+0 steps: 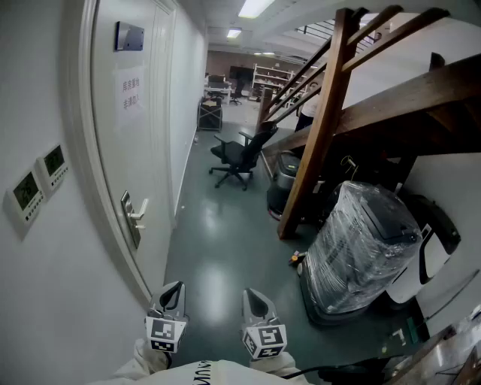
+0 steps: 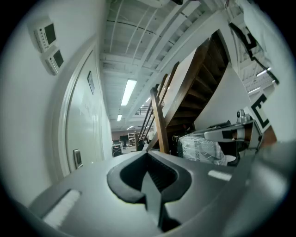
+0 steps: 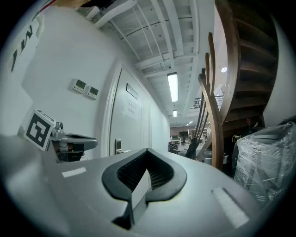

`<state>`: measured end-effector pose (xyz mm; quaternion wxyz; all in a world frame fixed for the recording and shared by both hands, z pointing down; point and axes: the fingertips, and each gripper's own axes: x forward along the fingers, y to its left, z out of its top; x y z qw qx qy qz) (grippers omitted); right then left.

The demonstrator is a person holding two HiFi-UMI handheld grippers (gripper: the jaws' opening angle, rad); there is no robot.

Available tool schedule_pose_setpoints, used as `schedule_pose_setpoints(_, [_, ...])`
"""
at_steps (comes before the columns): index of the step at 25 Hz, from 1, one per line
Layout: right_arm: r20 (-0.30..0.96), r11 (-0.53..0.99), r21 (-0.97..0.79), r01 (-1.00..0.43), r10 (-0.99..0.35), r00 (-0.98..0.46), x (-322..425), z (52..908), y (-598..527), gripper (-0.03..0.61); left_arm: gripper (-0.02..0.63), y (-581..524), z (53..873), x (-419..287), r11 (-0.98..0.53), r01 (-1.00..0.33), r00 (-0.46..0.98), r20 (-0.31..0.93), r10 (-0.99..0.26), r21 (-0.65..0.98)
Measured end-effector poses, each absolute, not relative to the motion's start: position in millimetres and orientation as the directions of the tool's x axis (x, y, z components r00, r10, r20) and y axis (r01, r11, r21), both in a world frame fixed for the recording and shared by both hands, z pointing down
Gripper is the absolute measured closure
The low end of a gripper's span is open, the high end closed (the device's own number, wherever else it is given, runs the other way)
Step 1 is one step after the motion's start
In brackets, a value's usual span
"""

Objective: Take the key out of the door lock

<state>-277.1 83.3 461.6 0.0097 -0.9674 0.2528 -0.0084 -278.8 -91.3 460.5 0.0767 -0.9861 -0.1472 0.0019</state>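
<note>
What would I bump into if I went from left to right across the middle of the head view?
wall panels → door handle → black office chair → wooden stair post → plastic-wrapped machine

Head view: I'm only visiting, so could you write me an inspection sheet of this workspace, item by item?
Surface: glossy grey-green floor.
Job's things: white door with handle and lock plate; the key is too small to make out.
Clutter: plastic-wrapped machine; office chair.
Grippers: left gripper and right gripper both shut with nothing between the jaws, held low and apart from the door.
Cables: what looks like a dark lead near the bottom edge.
Surroundings: wooden staircase; two wall panels; ceiling lights.
</note>
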Motion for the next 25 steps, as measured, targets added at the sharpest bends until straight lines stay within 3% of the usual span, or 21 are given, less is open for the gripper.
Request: schedule_pose_setpoints(25, [0.037,-0.894,-0.099,-0.437,-0.442,0.896,-272,491,184,0.586,0.614,-12,486,-270,-0.939,0.305,0.952,0.073,0.296,-0.157])
